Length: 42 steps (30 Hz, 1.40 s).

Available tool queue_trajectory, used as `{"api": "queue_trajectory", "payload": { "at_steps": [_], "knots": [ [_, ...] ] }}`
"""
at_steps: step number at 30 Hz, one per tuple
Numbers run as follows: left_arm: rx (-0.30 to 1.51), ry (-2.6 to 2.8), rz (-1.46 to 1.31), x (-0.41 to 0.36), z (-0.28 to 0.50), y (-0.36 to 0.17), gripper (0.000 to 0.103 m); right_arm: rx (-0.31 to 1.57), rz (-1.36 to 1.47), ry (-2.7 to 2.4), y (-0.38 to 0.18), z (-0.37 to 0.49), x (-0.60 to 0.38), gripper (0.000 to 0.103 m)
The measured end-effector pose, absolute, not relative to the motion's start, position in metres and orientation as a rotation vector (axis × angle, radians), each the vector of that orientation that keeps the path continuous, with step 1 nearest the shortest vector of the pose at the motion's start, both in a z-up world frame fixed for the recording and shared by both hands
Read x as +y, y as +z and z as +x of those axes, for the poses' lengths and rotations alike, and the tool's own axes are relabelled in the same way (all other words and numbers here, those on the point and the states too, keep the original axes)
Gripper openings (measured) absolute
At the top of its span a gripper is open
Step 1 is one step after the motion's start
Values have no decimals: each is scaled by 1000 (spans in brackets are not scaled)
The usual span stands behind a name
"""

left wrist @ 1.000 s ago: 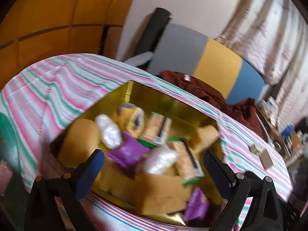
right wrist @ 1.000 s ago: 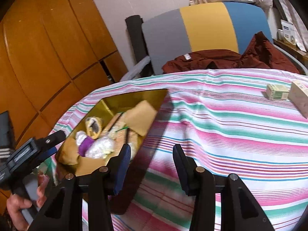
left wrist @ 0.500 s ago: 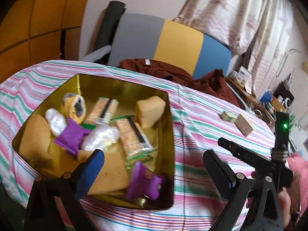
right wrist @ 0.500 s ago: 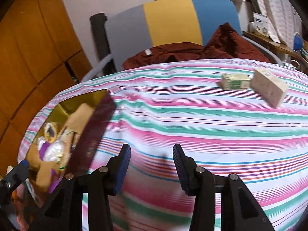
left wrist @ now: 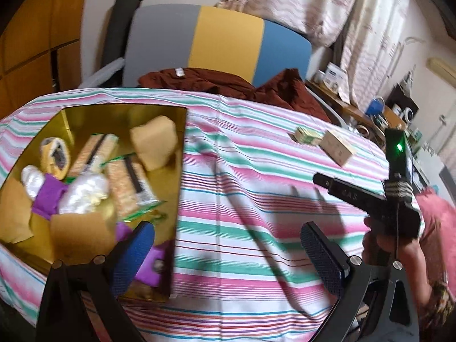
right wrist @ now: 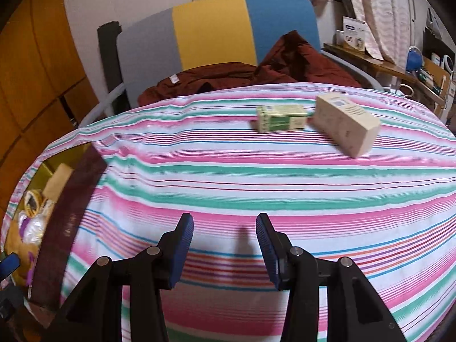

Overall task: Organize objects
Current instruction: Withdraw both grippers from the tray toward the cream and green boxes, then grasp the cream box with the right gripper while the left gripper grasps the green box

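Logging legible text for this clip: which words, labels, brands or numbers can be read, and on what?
Nothing reads with certainty.
Green carton: print too blurred.
Beige carton: blue mark and faint lines, unreadable.
Right claw body: pale embossed letters, too blurred.
White shelf boxes: blue print too small.
Packets in the gold tin: unreadable.

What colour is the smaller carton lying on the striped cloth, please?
Pale green carton, clearest in the right wrist view.

Grey/yellow/blue chair back (right wrist: 216, 31) behind striped table (right wrist: 256, 171); wood panels (right wrist: 37, 65) left, curtains (left wrist: 299, 2) right.
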<state>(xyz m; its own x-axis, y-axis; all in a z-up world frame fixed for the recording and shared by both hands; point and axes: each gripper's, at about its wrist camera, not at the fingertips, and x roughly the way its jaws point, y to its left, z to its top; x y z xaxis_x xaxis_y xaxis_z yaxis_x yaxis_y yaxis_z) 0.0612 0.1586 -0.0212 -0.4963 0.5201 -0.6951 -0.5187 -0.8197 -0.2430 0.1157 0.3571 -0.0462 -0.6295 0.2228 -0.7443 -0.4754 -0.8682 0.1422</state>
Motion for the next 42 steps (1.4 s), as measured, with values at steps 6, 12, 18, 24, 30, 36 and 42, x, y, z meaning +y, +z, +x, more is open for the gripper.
{"api": "queue_trajectory", "payload": {
  "at_steps": [6,12,18,24,30,36,42],
  "knots": [
    [72,2217,-1089,189,70,-26,103,399,-1075,2435,-53,124,390,46],
    [104,2166,-1125,206,76,-33,103,334,-1043,2378,-47,133,442,50],
    [119,2140,-1160,212,80,-39,103,339,-946,2360,-27,125,501,53],
    [148,2129,-1172,215,85,-41,103,247,-949,2448,-25,94,536,53],
    [148,2135,-1190,212,83,-42,103,43,-1033,2440,-38,71,533,59],
    [151,2131,-1206,214,82,-44,103,56,-1027,2466,-39,71,543,61],
    [146,2121,-1221,219,79,-46,103,85,-1138,2455,-59,66,549,66]
  ]
}}
